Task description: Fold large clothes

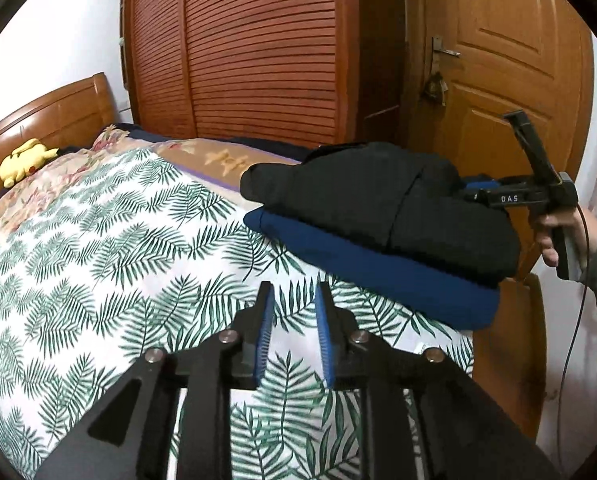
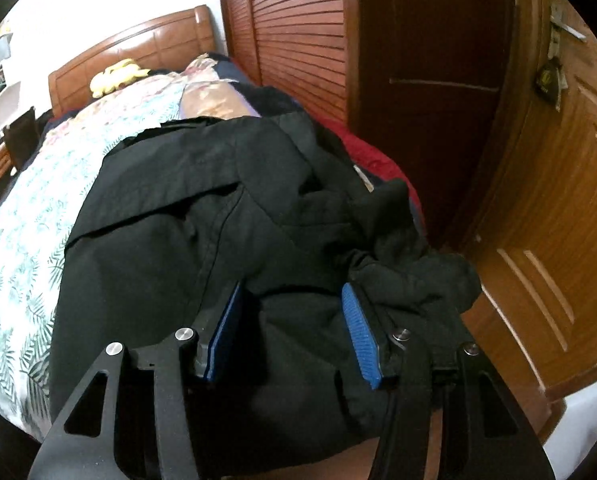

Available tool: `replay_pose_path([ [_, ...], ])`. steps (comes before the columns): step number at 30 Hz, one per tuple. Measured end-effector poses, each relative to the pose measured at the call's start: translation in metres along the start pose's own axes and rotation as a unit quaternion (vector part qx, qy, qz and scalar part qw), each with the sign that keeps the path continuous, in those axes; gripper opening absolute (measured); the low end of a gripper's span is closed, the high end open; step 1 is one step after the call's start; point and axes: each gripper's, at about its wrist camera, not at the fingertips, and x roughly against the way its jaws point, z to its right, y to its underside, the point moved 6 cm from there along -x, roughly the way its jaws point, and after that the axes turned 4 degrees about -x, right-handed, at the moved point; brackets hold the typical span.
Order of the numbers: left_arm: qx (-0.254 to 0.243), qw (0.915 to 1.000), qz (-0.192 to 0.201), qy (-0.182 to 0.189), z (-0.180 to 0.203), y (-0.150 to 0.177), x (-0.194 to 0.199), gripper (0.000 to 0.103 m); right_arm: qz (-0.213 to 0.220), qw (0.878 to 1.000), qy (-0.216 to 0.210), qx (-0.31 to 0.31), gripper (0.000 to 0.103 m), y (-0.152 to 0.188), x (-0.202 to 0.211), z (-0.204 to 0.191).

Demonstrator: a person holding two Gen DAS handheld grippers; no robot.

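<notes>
**Bed inspection: black garment stacked at the foot corner, both grippers unladen**

Landmark taken: the black garment [image 1: 378, 204], lying bundled on a folded blue garment [image 1: 370, 276] at the bed's corner nearest the door.

Far left of it, a yellow plush toy [image 1: 25, 159] sits against the wooden headboard [image 1: 46, 116]. A floral quilt [image 1: 58, 168] lies below the toy, and the leaf-print cover [image 1: 110, 248] spreads from there up to the blue garment's edge.

In front of the black garment, over the leaf-print cover, the left gripper [image 1: 294, 300] hangs with its jaws slightly apart and nothing between them; blue pads [image 1: 264, 332] are exposed.

Behind the black garment stands the louvred wardrobe [image 1: 258, 48]. A tan patterned pillow [image 1: 214, 156] lies between wardrobe and garment.

At the garment's right end, the right gripper [image 2: 292, 292] faces it, jaws spread wide with cloth bulging between them, not pinched. The right hand [image 1: 558, 232] holds its handle beside the bed corner. A loose fold of the garment [image 2: 426, 276] spills over the right-hand finger. Red fabric [image 2: 374, 152] shows beyond the garment.

Right of everything, the panelled door [image 1: 510, 60] with its lever handle [image 1: 444, 50].
</notes>
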Motion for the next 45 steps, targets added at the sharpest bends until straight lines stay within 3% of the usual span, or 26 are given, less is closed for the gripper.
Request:
replay_pose_path([
  [3, 0.004, 1.0000, 0.006, -0.004, -0.002, 0.005, 0.009, 0.027, 0.026, 0.999, 0.020, 0.007, 0.059, -0.002, 0.013, -0.003],
  [9, 0.004, 0.9998, 0.018, -0.008, -0.001, 0.016, 0.025, 0.036, 0.081, 0.994, 0.069, -0.001, 0.060, -0.010, 0.040, 0.011],
  [13, 0.015, 0.9995, 0.026, -0.014, -0.003, 0.024, 0.037, 0.038, 0.056, 0.993, 0.099, -0.035, 0.060, -0.006, 0.028, 0.040],
  [15, 0.021, 0.9992, 0.029, -0.018, -0.006, 0.029, 0.045, 0.040, 0.035, 0.994, 0.092, -0.043, 0.060, 0.001, 0.019, 0.049],
  [22, 0.047, 0.9977, 0.031, -0.038, -0.025, 0.051, 0.069, 0.043, 0.067, 0.990, 0.120, -0.018, 0.061, -0.001, 0.035, 0.030],
  [28, 0.068, 0.9953, 0.020, -0.066, -0.046, 0.071, 0.087, 0.044, 0.130, 0.986, 0.103, 0.004, 0.075, -0.007, 0.073, -0.023],
  [30, 0.079, 0.9935, 0.017, -0.080, -0.056, 0.079, 0.093, 0.044, 0.144, 0.986, 0.077, 0.015, 0.083, -0.007, 0.081, -0.047],
  [34, 0.094, 0.9898, 0.015, -0.106, -0.076, 0.096, 0.106, 0.044, 0.152, 0.986, 0.040, 0.052, 0.088, -0.006, 0.082, -0.103],
  [39, 0.129, 0.9814, 0.011, -0.142, -0.105, 0.122, 0.125, 0.044, 0.147, 0.984, -0.026, 0.092, 0.090, 0.005, 0.068, -0.186],
  [45, 0.172, 0.9675, 0.003, -0.185, -0.136, 0.156, 0.152, 0.044, 0.111, 0.979, -0.111, 0.128, 0.090, 0.040, 0.037, -0.290],
])
